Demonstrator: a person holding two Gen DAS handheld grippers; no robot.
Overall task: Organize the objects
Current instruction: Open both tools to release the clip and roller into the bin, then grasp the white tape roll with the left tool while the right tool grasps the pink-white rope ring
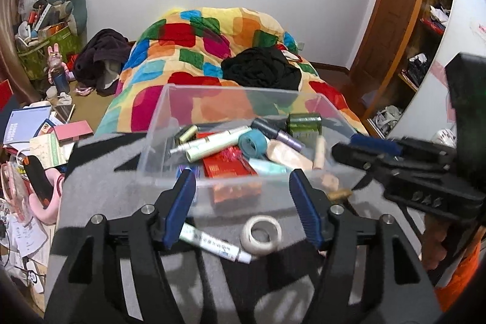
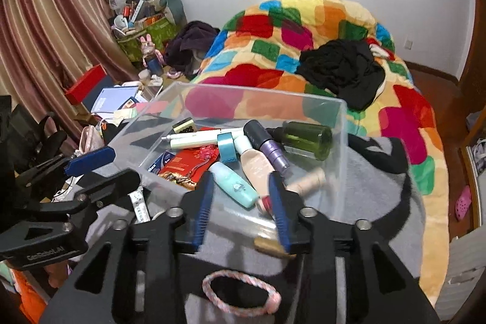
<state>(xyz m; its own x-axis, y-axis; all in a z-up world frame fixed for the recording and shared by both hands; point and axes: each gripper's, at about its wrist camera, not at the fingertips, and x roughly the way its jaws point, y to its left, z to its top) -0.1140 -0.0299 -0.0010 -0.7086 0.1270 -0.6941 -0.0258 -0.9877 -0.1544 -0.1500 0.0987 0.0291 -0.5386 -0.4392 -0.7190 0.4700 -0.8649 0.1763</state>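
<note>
- Nearest the right gripper (image 2: 240, 193), below its fingers, a pink braided loop (image 2: 240, 290) lies on the grey cloth (image 2: 379, 202).
- Right gripper jaws stand apart with nothing pressed between them; a gold cap (image 2: 268, 246) lies just inside its right finger.
- Left gripper (image 1: 243, 190) jaws stand wide apart, clamping nothing.
- Between the left fingers, near their base, a white tape roll (image 1: 261, 233) and a white marker (image 1: 214, 243) lie on the cloth, touching at the marker's tip.
- Just ahead of both grippers sits the clear box (image 1: 170, 123), holding a teal tape roll (image 1: 252, 143), a green bottle (image 2: 306, 138), a red packet (image 1: 227, 164), tubes and small bottles.
- Beyond the box lies a bright patchwork quilt (image 1: 194, 50) with black clothes (image 1: 261, 69) on it.
</note>
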